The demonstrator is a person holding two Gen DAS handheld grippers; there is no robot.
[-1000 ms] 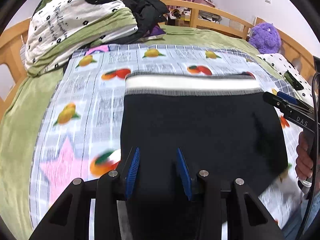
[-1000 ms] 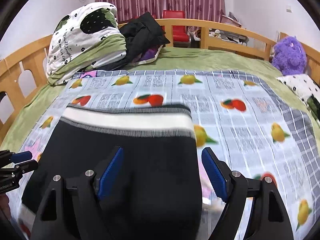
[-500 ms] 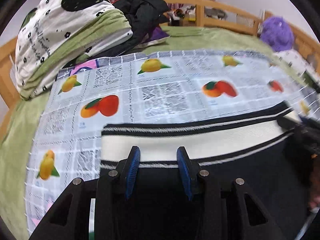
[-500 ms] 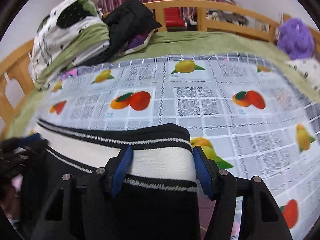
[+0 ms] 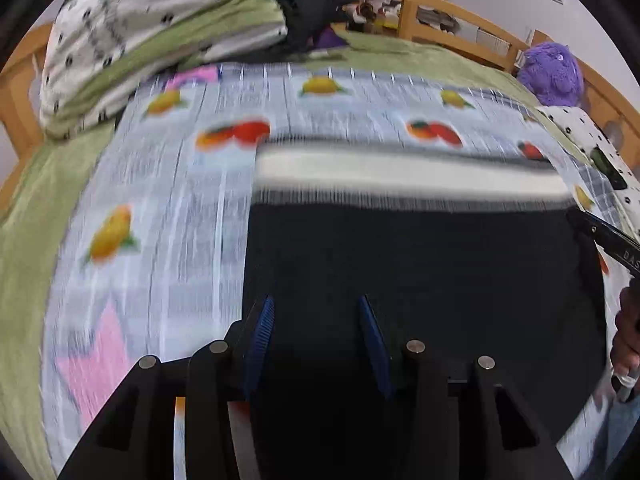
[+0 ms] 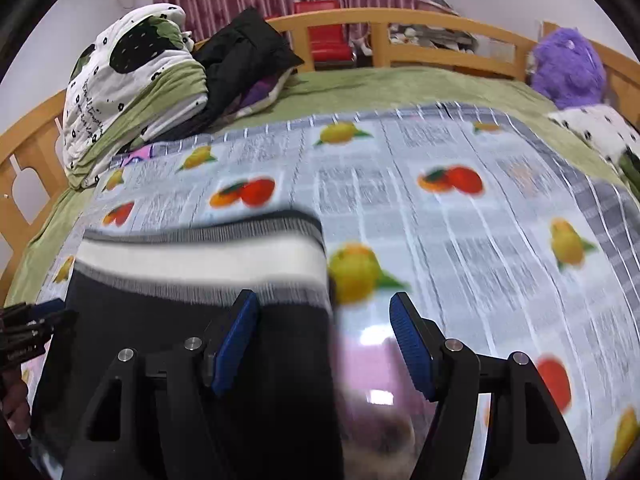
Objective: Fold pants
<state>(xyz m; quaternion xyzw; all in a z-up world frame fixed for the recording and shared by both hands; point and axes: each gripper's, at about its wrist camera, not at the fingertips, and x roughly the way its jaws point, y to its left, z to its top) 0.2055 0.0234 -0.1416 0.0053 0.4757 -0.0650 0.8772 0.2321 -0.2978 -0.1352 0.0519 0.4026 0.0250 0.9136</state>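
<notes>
Lying flat ahead of both fingers, the black knit pants (image 5: 420,272) show a white ribbed waistband; left gripper (image 5: 318,320) and right gripper (image 6: 322,320) have just been opening, pads clear of the cloth.

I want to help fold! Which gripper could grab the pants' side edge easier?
Probably right: the right gripper, jaws just opening, straddles the pants edge, nothing pinched. The left gripper, also just opening, hovers over flat cloth.

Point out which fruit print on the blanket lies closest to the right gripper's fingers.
The yellow lemon print with the green leaf, just right of the black pants' white waistband. The orange and red fruit prints lie farther up or out on the grey checked blanket.
</notes>
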